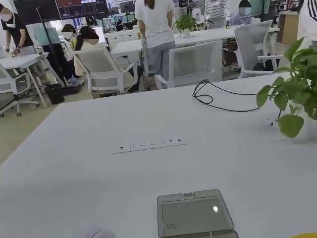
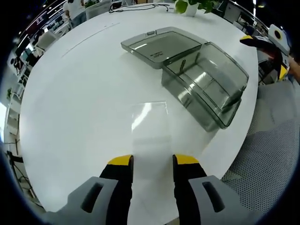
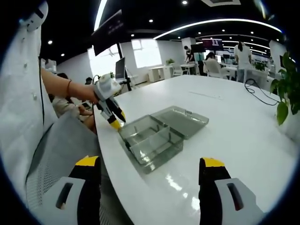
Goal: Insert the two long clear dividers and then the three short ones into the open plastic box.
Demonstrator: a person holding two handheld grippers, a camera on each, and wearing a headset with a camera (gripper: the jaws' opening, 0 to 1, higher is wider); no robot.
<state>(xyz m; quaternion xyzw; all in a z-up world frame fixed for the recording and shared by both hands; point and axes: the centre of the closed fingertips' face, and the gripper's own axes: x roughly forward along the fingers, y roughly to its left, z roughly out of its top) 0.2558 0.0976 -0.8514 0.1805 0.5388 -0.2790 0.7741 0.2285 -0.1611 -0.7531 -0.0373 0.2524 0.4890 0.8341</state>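
plastic box sits open on the white desk, close to the desk edge on the person's side. smoky clear plastic. its lid is flipped back flat on the desk, joined to the base along one long side. cannot tell through the clear walls whether anything stands inside.

one clear divider lies flat on the desk just beside the box base, right ahead of the left tongs. whether it touches the box, cannot tell. left tongs are spread, yellow tips apart, pinching nothing, low over the desk near its edge.

right tongs are spread wide with nothing between them, held up off the desk and looking across the box and lid from the side. in the right gripper view the left tongs come in from the left on a bare arm, tips angled down near the box corner nearest the desk edge. in the left gripper view the right tongs sit top right, past the far end of the box, beyond the desk edge.

head view looks further out. the lid is at the bottom edge, a power strip is set into the desk past it, a black cable is looped at the far side, and a green plant is on the right. office chairs and people are beyond the desk.
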